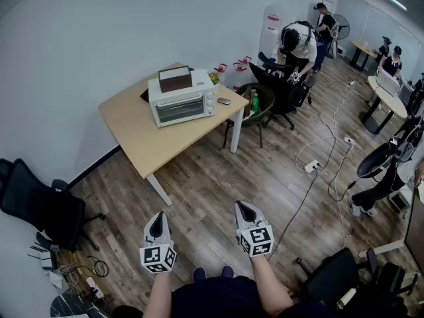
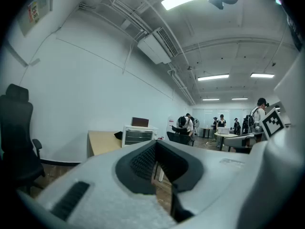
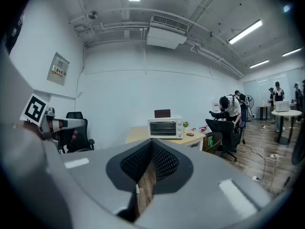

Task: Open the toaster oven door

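Note:
A white toaster oven [image 1: 182, 101] stands on a light wooden table [image 1: 142, 141] against the wall, its glass door closed and a brown box [image 1: 175, 79] on top. Both grippers are held low over the wooden floor, well short of the table. My left gripper [image 1: 158, 225] is shut with nothing in it, and so is my right gripper [image 1: 246, 212]. The left gripper view shows the oven [image 2: 138, 135] far off beyond the closed left gripper [image 2: 157, 149]. In the right gripper view the oven [image 3: 165, 128] sits straight ahead above the closed right gripper [image 3: 151, 147].
A black office chair [image 1: 40, 207] stands at the left, over tangled cables [image 1: 73, 267]. More chairs [image 1: 278, 88] crowd the table's right end. A power strip [image 1: 311, 166] and cords cross the floor on the right. People work at desks farther back [image 1: 298, 42].

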`<state>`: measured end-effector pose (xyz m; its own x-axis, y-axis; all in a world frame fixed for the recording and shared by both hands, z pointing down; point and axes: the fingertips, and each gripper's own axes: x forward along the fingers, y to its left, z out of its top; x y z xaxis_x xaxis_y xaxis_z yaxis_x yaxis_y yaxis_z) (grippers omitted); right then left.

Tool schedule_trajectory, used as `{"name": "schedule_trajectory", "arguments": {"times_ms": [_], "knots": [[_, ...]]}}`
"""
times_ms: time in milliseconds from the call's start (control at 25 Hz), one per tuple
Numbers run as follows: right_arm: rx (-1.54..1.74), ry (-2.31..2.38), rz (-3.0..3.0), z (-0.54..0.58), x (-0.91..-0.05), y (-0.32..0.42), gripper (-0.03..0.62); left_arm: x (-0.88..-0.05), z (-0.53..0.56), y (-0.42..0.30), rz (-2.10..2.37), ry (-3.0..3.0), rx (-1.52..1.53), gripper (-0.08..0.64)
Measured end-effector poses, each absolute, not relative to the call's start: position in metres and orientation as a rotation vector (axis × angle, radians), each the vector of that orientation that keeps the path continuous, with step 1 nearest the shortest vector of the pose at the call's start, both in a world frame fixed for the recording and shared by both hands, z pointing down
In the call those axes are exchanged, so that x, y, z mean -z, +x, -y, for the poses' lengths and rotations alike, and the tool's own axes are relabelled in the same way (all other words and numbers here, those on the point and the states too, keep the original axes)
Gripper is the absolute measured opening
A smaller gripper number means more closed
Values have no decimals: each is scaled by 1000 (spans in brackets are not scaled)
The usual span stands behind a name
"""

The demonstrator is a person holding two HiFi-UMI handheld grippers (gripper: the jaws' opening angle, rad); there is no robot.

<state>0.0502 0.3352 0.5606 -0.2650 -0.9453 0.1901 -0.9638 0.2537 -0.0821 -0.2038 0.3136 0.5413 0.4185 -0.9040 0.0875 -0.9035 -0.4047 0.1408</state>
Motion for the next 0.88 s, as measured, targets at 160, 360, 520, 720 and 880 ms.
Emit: {"name": "schedule_trajectory", "arguments": {"times_ms": [160, 360, 520, 720, 880], "knots": [[-270, 1830, 2407, -341, -560, 52, 5, -540, -319, -202, 1612, 2505, -3, -5], [-270, 1808, 2412, -344, -561, 61, 5, -547, -322, -189, 1608, 2492, -14, -5], [-261, 1790, 2437, -345, -558, 66, 5, -544, -327, -180, 1623, 2493, -17, -5], [-219, 1807, 2485, -349, -552, 77, 8, -545, -334, -171, 1653, 2488, -8, -5], [-258, 1783, 2490, -347, -558, 81, 8, -540, -339, -182, 1714, 2446, 10, -5]]}}
